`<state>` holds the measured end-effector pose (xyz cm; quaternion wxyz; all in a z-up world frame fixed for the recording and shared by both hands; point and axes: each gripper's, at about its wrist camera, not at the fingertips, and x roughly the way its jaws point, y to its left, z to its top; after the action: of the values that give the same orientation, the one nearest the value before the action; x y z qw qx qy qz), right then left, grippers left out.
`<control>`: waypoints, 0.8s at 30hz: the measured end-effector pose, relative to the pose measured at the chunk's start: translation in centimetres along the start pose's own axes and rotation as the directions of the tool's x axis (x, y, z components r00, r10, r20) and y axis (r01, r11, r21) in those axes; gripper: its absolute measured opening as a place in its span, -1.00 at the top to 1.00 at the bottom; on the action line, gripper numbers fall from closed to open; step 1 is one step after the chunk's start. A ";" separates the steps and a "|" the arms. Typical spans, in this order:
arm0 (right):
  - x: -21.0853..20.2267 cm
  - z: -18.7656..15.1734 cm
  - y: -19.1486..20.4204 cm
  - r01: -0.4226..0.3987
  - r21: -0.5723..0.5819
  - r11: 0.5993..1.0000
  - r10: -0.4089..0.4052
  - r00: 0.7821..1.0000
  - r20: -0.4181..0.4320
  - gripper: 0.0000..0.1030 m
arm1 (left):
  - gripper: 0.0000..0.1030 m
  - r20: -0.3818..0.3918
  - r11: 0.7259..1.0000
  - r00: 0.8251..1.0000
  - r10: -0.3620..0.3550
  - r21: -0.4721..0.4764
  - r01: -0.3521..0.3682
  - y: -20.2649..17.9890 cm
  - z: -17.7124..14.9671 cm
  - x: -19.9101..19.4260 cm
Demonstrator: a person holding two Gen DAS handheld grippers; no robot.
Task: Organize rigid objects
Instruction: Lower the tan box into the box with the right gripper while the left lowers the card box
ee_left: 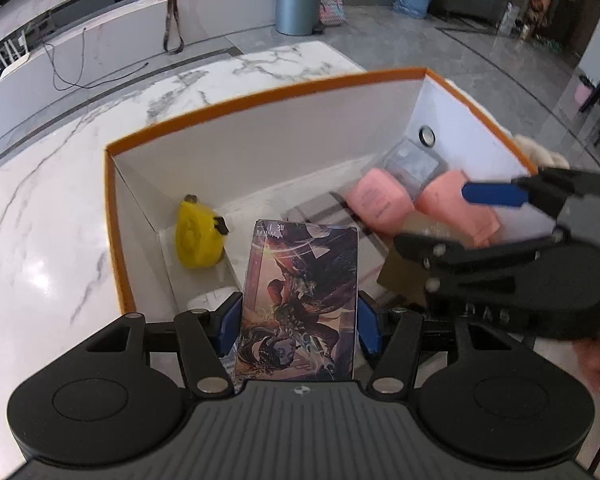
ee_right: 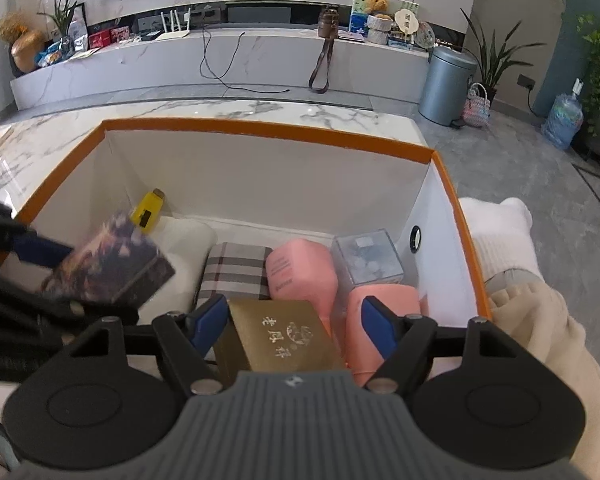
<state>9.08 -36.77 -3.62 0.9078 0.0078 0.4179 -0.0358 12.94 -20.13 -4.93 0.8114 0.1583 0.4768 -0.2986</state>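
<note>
Orange-rimmed box (ee_right: 260,130) sits on the marble desk (ee_left: 60,184) ahead of both sets of fingers – it is the biggest thing here, with white walls. Inside it lie two pink packs (ee_right: 302,276), a checked pouch (ee_right: 236,276), a clear cube (ee_right: 368,258) and a yellow tape measure (ee_left: 198,234).

Left gripper (ee_left: 298,320) pinches a picture box (ee_left: 300,304) by its two long sides, low over the near edge of the orange-rimmed box. It looks stiff and light, maybe a bit slick, so the flat sides are the best place to hold.

Right gripper (ee_right: 292,320) has its fingers spread. A gold box (ee_right: 278,336) lies between them – no pad presses on it. It looks hard with sharp edges; its side walls would suit a grip.
</note>
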 end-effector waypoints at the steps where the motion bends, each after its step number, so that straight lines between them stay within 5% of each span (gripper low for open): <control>1: -0.1 0.0 0.0 0.000 0.003 1.000 0.000 1.000 0.004 -0.45 | -0.30 -0.005 1.000 1.000 -0.001 0.008 0.001 -0.1 -0.2 0.1; 11: 0.0 -0.2 0.1 -0.040 0.007 0.999 0.040 0.999 0.011 -0.47 | -0.36 -0.020 1.000 1.000 0.009 0.022 -0.009 -0.1 -0.6 0.5; 24: -0.7 -0.3 0.2 -0.060 0.013 0.998 0.059 0.997 0.054 -0.63 | -0.60 0.073 1.000 0.997 -0.007 0.019 0.006 0.3 -1.6 -1.9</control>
<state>8.37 -36.54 -3.28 0.9193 0.0260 0.3926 -0.0120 11.35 -18.39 -4.13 0.8258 0.1535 0.4445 -0.3113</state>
